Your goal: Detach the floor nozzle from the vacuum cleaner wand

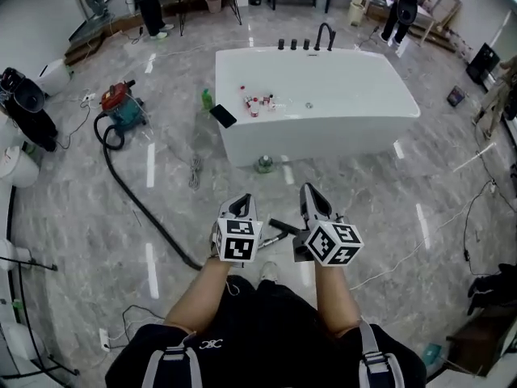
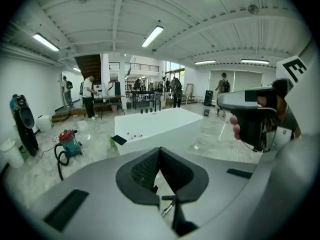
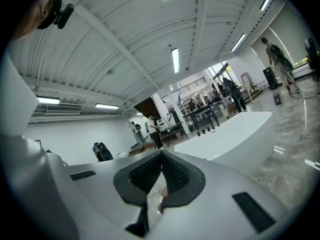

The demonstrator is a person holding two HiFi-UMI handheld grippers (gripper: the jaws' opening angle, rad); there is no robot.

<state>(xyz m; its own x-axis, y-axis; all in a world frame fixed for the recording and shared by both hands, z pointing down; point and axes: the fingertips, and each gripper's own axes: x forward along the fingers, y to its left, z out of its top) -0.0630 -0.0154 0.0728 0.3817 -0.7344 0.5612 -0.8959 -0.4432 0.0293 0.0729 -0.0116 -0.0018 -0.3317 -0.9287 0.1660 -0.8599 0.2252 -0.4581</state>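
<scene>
While my left gripper (image 1: pixel 242 200) and right gripper (image 1: pixel 312 192) hang side by side, jaws pressed together and empty, the floor nozzle (image 1: pixel 284 226) and wand (image 1: pixel 272 238) lie on the tiles between them, partly hidden. Black hose (image 1: pixel 137 200) runs to the red vacuum cleaner (image 1: pixel 121 107).

No lettering is legible anywhere; the left cube (image 1: pixel 240 240) and right cube (image 1: pixel 334 243) carry only black-and-white square patterns.
</scene>
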